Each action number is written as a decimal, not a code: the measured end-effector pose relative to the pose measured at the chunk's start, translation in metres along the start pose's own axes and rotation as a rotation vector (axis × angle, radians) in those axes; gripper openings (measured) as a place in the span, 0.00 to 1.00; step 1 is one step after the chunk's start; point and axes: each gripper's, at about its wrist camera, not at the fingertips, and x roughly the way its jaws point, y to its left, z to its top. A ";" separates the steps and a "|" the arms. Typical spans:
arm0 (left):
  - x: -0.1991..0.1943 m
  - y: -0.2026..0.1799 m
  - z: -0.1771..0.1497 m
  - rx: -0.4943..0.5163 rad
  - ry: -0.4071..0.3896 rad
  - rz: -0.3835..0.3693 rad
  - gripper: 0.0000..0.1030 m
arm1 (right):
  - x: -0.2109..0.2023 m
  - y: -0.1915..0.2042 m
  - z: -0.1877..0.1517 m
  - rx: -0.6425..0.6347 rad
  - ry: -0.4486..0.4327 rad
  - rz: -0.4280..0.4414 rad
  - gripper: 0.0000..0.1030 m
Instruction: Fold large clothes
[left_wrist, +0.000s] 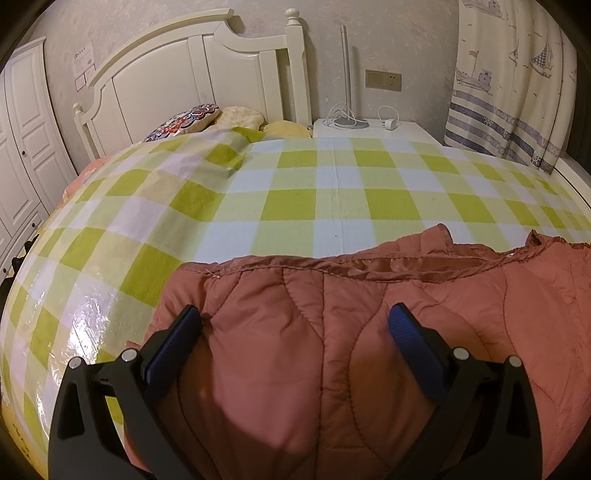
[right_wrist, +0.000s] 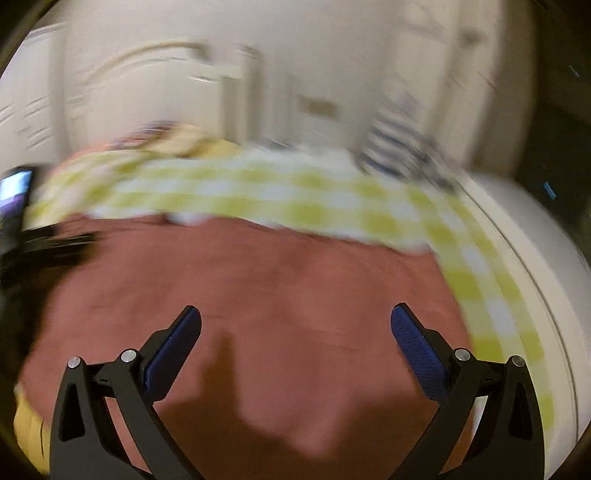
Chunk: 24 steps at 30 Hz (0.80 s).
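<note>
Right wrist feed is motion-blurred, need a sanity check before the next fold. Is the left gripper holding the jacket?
Observer: No. The left gripper is open, fingers spread over the rust quilted jacket, nothing pinched.
Operator: Where's the jacket's far edge?
Observer: Its stitched hem runs across the green checked bedsheet, slightly puckered.
Operator: Anything lying beyond it?
Observer: Only a raised fold in the bedsheet near the pillows.
</note>
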 end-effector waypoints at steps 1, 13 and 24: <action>0.000 0.000 0.000 0.000 0.000 0.000 0.98 | 0.013 -0.017 -0.005 0.057 0.036 -0.008 0.95; -0.026 -0.013 0.026 -0.039 0.031 -0.066 0.98 | 0.033 -0.034 -0.019 0.141 0.069 0.112 0.96; 0.011 -0.196 0.028 0.334 0.098 -0.038 0.98 | 0.027 -0.032 -0.022 0.145 0.050 0.122 0.96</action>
